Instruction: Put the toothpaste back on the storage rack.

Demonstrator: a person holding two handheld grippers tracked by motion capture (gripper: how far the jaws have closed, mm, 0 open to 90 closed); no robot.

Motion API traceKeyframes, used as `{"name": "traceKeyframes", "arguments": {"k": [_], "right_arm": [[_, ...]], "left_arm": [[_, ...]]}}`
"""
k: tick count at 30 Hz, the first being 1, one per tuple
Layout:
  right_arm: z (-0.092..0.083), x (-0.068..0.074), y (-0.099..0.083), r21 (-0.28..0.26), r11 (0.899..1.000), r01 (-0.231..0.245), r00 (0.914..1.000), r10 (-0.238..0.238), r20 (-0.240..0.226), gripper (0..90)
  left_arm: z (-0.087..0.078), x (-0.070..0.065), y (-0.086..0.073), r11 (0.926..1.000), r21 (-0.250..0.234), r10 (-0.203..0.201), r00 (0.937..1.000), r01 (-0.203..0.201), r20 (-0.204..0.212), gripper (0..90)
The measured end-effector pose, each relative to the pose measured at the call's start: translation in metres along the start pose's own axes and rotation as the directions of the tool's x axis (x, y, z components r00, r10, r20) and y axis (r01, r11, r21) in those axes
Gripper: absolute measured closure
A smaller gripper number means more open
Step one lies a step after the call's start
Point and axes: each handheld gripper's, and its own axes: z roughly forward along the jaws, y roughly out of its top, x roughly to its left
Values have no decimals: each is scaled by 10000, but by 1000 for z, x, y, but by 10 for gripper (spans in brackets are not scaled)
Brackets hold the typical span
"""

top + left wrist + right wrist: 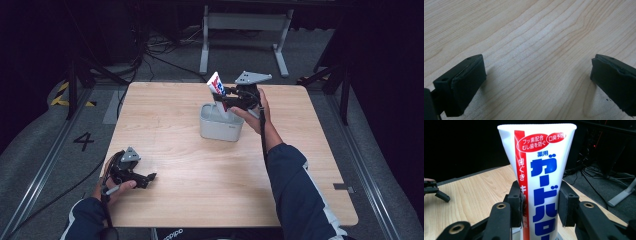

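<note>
Two jaws of the right gripper point(539, 206) pinch the tube point(541, 177) upright by its middle, just above the bin point(221, 128), likely for a straight drop in, while the left gripper point(537, 82) idles wide open and empty, well apart from the bin.

Bright, even light on the table point(200, 170) — dark surroundings, soft shadows, slight blur.

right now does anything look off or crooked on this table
Nothing is spilled or damaged. The toothpaste tube leans at a tilt above the grey container, clamped in the right gripper. The left gripper rests open on the table.
</note>
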Motion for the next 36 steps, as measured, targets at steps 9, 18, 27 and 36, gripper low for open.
{"name": "traceKeyframes", "arguments": {"k": [9,18,27,36], "right_arm": [[11,-2,-9,305,9995,-125,9998,121,144,617],[9,-6,-17,575,9981,-209,9995,194,263,604],[2,-7,-25,1016,9948,-50,9998,29,211,595],[-6,-7,-35,1231,9924,-5,9998,-19,191,595]], "left_arm": [[0,0,0,10000,-2,8,10000,-8,-4,6],[0,0,0,10000,22,30,10000,-30,5,6],[0,1,0,10000,15,54,10000,-54,38,5],[0,0,0,10000,-2,24,10000,-24,41,5]]}}
